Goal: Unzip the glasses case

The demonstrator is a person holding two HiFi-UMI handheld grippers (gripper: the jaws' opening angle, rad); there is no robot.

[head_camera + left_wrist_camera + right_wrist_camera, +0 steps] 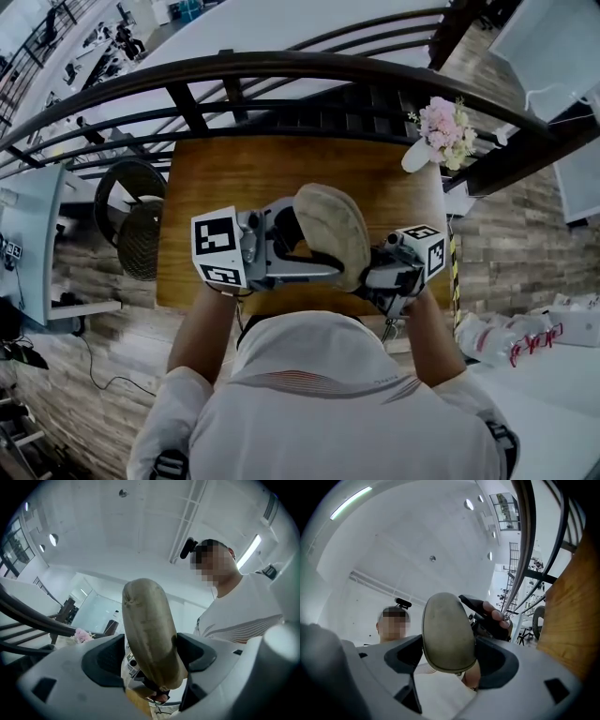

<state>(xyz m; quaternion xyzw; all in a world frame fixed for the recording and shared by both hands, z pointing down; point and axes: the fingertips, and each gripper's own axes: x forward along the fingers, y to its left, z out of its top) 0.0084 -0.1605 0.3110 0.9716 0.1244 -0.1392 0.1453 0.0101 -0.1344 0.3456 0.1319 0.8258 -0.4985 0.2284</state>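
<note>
We are looking down past a white shirt (328, 403) at two hand-held tools raised over a wooden bench (234, 178). The right claw (450, 654) is gripping one end of a grey-beige oval glasses case (330, 234), with its pads pressing on both sides. The left claw (150, 656) is standing wide around the other end. The case is filling the gap between its pads, with no clear squeeze. The case is hanging in the air between the two claws, off the bench, with a seam running along its narrow edge. Farther off, pink flowers (441, 127) in a white vase are leaning near the bench's far right corner, in front of a dark curved railing (281, 67).
</note>
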